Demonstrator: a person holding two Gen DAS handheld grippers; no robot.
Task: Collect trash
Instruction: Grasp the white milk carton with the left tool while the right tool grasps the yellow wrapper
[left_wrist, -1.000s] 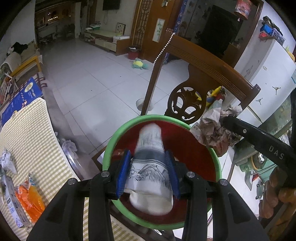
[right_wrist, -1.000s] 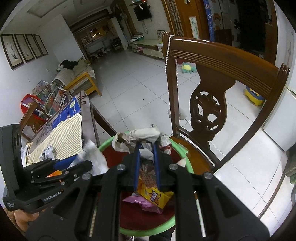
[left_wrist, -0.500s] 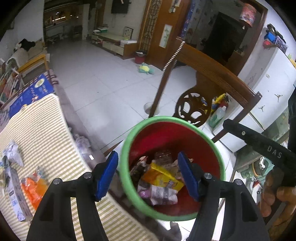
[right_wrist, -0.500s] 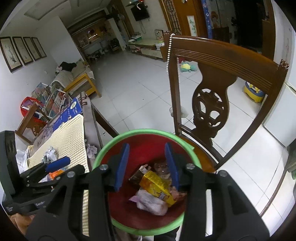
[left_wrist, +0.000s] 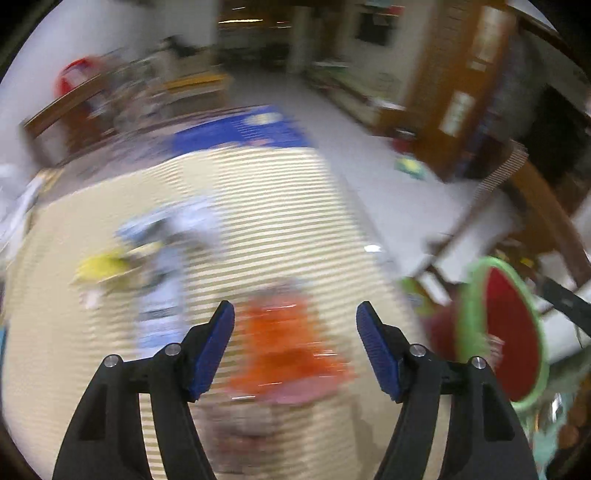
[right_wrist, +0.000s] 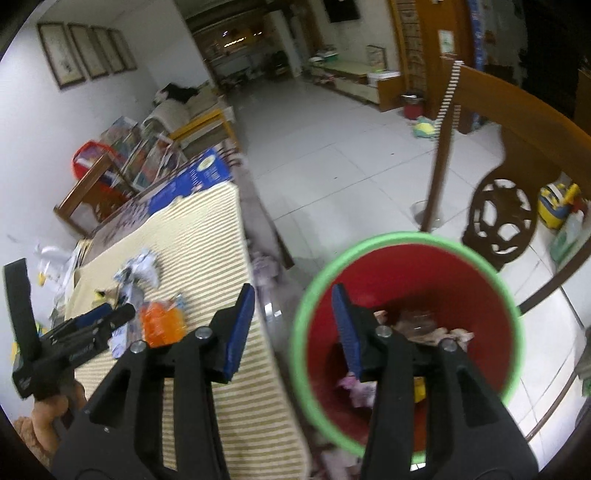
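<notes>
Left gripper (left_wrist: 295, 325), jaws wide apart and holding nothing, above a table covered by a yellow-and-white striped cloth (left_wrist: 280, 206). The left wrist view is heavily blurred. An orange wrapper (left_wrist: 288, 343) lies on the cloth directly between and just beyond the two blue pads (left_wrist: 212, 354), not touched by either. Farther off and to the left lie more scraps: a yellow piece (left_wrist: 101, 267) and crumpled white paper (left_wrist: 188, 225); their details cannot be made out. A blue box (left_wrist: 240, 129) sits at the far end of the table. The red bin with a green rim (left_wrist: 506, 328) stands off the right edge of the table.

Right gripper (right_wrist: 293, 325), jaws likewise apart and empty. Its left pad hangs over the table's right edge, its right pad over the mouth of the bin (right_wrist: 406, 240), in which wrappers and crumpled paper (right_wrist: 436, 332) lie at the bottom. In this view the orange wrapper (right_wrist: 162, 321) rests on the cloth to the left, just beside the tips of the left gripper (right_wrist: 110, 314). A wooden chair (right_wrist: 506, 155) stands beyond the bin.
</notes>
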